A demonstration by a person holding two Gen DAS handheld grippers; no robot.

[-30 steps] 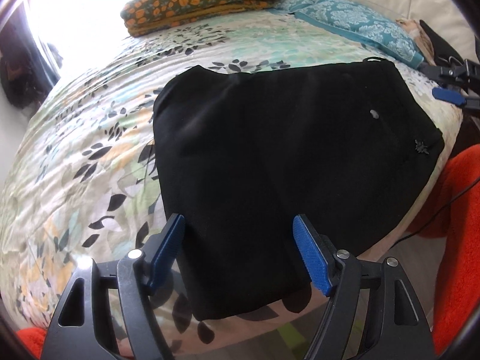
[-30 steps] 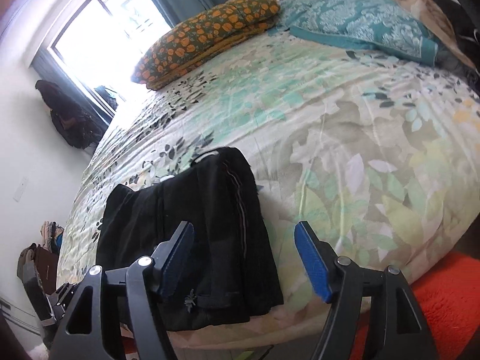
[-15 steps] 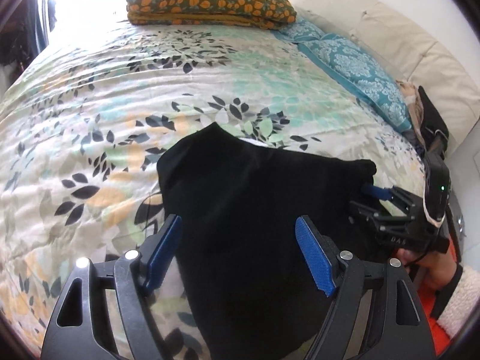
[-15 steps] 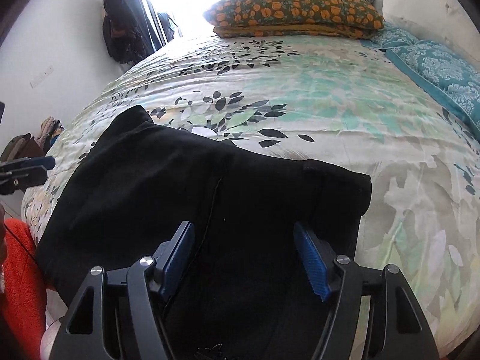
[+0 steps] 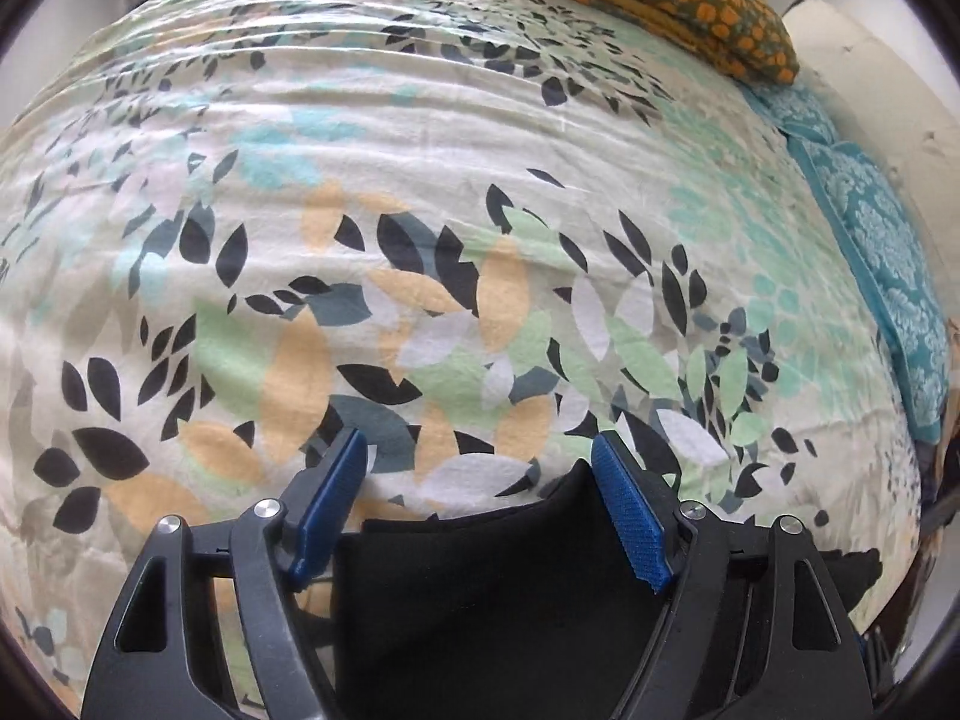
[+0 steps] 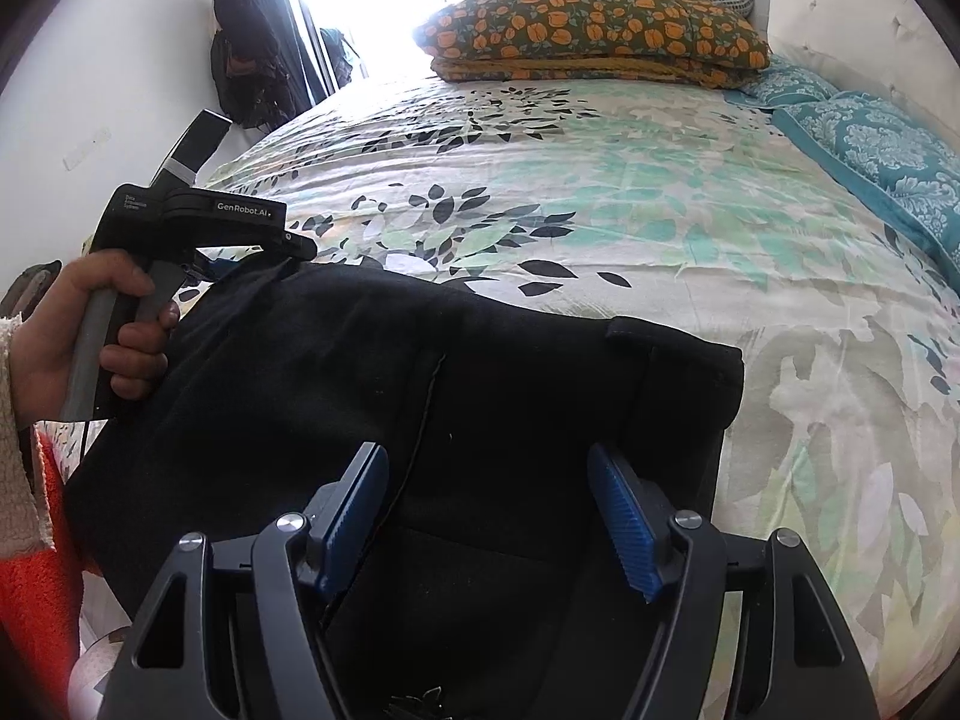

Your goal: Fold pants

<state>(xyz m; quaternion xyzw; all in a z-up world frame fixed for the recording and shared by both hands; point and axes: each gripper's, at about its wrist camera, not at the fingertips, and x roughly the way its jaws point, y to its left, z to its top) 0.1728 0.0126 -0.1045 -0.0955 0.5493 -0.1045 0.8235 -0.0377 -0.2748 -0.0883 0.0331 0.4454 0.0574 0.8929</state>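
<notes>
The black pants lie folded near the bed's front edge on the leaf-print bedspread. My right gripper is open, low over the pants' near right part. In the left wrist view my left gripper is open, its blue pads either side of the pants' far edge. In the right wrist view the left gripper's body, held in a hand, sits at the pants' far left corner; whether it touches the cloth is hidden.
An orange-flowered pillow lies at the bed's head and teal patterned pillows along the right side. A cream headboard stands behind. An orange-red rug lies by the bed's left front. Dark bags hang by the window.
My left gripper has moved forward over the pants to their far left edge and now looks across the bedspread. My right gripper has come lower and closer over the pants.
</notes>
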